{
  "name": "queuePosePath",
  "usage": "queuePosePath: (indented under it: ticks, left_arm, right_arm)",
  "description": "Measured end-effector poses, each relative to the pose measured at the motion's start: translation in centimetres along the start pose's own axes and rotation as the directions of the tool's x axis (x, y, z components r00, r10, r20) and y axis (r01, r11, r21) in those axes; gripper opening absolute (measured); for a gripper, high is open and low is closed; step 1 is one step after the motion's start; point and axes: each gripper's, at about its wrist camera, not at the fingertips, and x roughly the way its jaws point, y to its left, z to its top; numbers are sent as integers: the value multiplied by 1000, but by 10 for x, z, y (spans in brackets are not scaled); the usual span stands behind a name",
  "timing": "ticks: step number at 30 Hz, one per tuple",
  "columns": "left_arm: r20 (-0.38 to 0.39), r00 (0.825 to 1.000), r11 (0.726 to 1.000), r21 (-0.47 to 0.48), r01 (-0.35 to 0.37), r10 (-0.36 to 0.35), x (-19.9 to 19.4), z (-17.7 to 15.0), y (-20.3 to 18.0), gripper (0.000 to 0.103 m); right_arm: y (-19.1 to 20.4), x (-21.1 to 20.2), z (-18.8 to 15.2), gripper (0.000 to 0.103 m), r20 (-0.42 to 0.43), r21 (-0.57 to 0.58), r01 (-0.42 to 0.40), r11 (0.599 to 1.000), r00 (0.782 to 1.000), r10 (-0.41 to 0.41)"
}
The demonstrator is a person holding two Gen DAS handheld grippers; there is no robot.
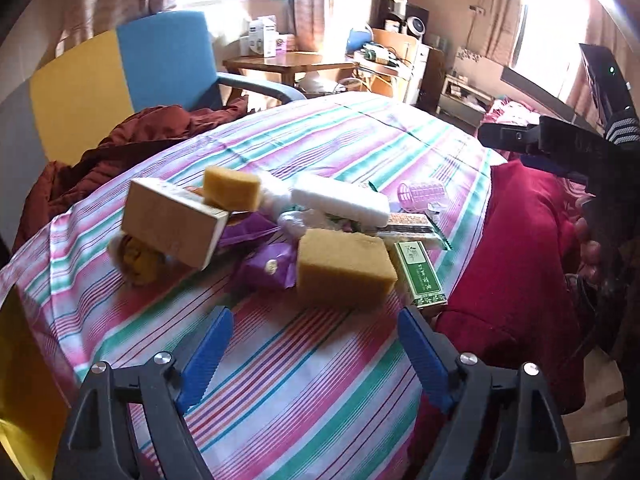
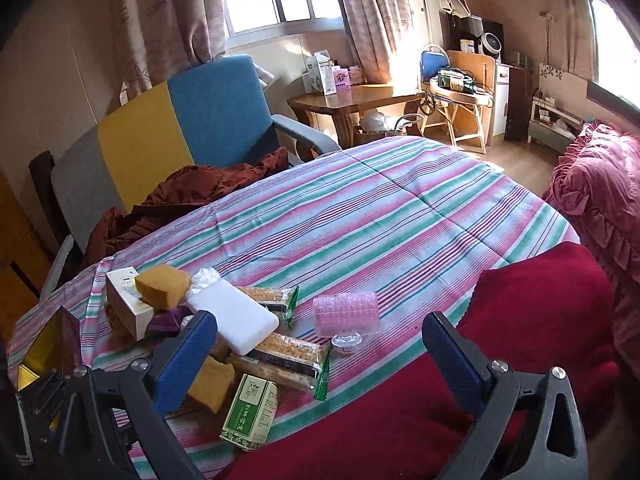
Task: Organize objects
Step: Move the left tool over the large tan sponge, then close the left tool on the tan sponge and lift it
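A pile of small items lies on the striped tablecloth (image 1: 340,136) (image 2: 360,208). It holds a large yellow sponge (image 1: 344,270) (image 2: 210,386), a smaller sponge (image 1: 232,188) (image 2: 164,284) resting on a beige box (image 1: 168,228) (image 2: 126,308), a white foam block (image 1: 340,200) (image 2: 234,320), a green box (image 1: 420,276) (image 2: 250,412), snack packs (image 1: 412,228) (image 2: 288,352), purple packets (image 1: 268,264) and a pink hair roller (image 1: 422,194) (image 2: 346,314). My left gripper (image 1: 316,320) hovers open just short of the large sponge. My right gripper (image 2: 320,320) is open above the pile's near side, empty.
A dark red cushion (image 1: 520,260) (image 2: 520,328) sits at the table's right edge. A blue, yellow and grey chair (image 1: 120,80) (image 2: 180,120) with a brown garment (image 1: 140,136) (image 2: 192,192) stands behind the table. Something yellow (image 1: 20,380) (image 2: 44,344) lies at the left edge.
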Motion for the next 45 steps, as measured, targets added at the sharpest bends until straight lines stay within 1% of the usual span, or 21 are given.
queuePosePath:
  ticks: [4, 9, 13, 14, 15, 16, 18, 19, 21, 23, 25, 27, 30, 32, 34, 36, 38, 40, 41, 44, 45]
  left_arm:
    - [-41, 999, 999, 42, 6, -4, 30, 13, -13, 86]
    - [-88, 996, 998, 61, 13, -8, 60, 21, -22, 90]
    - [-95, 995, 997, 72, -4, 11, 73, 25, -24, 90]
    - [-92, 996, 998, 71, 0, 6, 76, 25, -23, 88]
    - [-98, 995, 998, 66, 12, -5, 78, 26, -22, 78]
    - [-100, 995, 998, 56, 22, -16, 79, 26, -20, 77]
    - [-74, 996, 998, 34, 48, -46, 71, 22, -15, 75]
    - [-62, 996, 998, 26, 60, -58, 65, 19, -12, 75]
    - [-26, 997, 998, 3, 69, -69, 50, 14, -6, 74]
    - [1, 997, 997, -26, 78, -78, 35, 8, 2, 74]
    - [24, 997, 995, -66, 78, -77, 20, 0, 13, 74]
    - [31, 996, 991, -109, 84, -81, 8, -10, 22, 74]
    - [39, 997, 986, -148, 70, -65, -8, -26, 35, 74]
    - [43, 997, 983, -170, 63, -57, -17, -35, 41, 74]
    - [45, 998, 978, -198, 61, -53, -26, -42, 47, 74]
    - [50, 997, 972, -224, 64, -54, -33, -49, 51, 74]
    - [54, 997, 969, -240, 65, -53, -39, -55, 54, 74]
    - [60, 997, 966, -251, 64, -50, -44, -60, 56, 74]
    - [62, 997, 965, -256, 63, -49, -46, -62, 56, 74]
    - [74, 996, 961, -270, 64, -45, -57, -67, 59, 74]
    - [82, 996, 959, -275, 61, -40, -62, -69, 62, 74]
  right_arm:
    - [-3, 5, -1, 103, -20, -2, -19, 1000, 1000, 19]
    - [-8, 11, 0, 103, -40, -18, -12, 1000, 999, 11]
    - [-9, 16, 1, 103, -68, -46, -9, 999, 998, 6]
    - [-8, 17, 2, 103, -78, -62, -12, 998, 997, 7]
    - [-7, 17, 2, 103, -88, -85, -23, 996, 996, 15]
    - [-5, 17, 3, 103, -100, -107, -42, 993, 994, 31]
    - [1, 17, 4, 103, -144, -166, -129, 978, 984, 105]
    - [7, 18, 4, 103, -178, -208, -177, 962, 974, 141]
    - [26, 22, -2, 103, -261, -324, -245, 914, 952, 163]
    - [50, 27, -15, 103, -359, -447, -325, 834, 919, 166]
    - [73, 33, -33, 103, -425, -556, -367, 746, 897, 123]
    - [90, 45, -49, 103, -488, -632, -398, 665, 871, 57]
    - [103, 64, -63, 103, -538, -701, -419, 577, 842, -42]
    - [108, 72, -62, 103, -560, -714, -436, 547, 825, -74]
    - [110, 80, -63, 103, -572, -737, -437, 515, 810, -132]
    - [109, 85, -63, 103, -594, -739, -454, 497, 787, -165]
    - [110, 89, -63, 103, -590, -752, -444, 488, 784, -195]
    - [107, 95, -63, 102, -599, -748, -442, 494, 771, -217]
    - [106, 97, -61, 97, -603, -743, -442, 502, 767, -217]
    - [98, 100, -61, 77, -626, -725, -452, 520, 747, -223]
    - [96, 98, -58, 77, -621, -725, -448, 523, 753, -218]
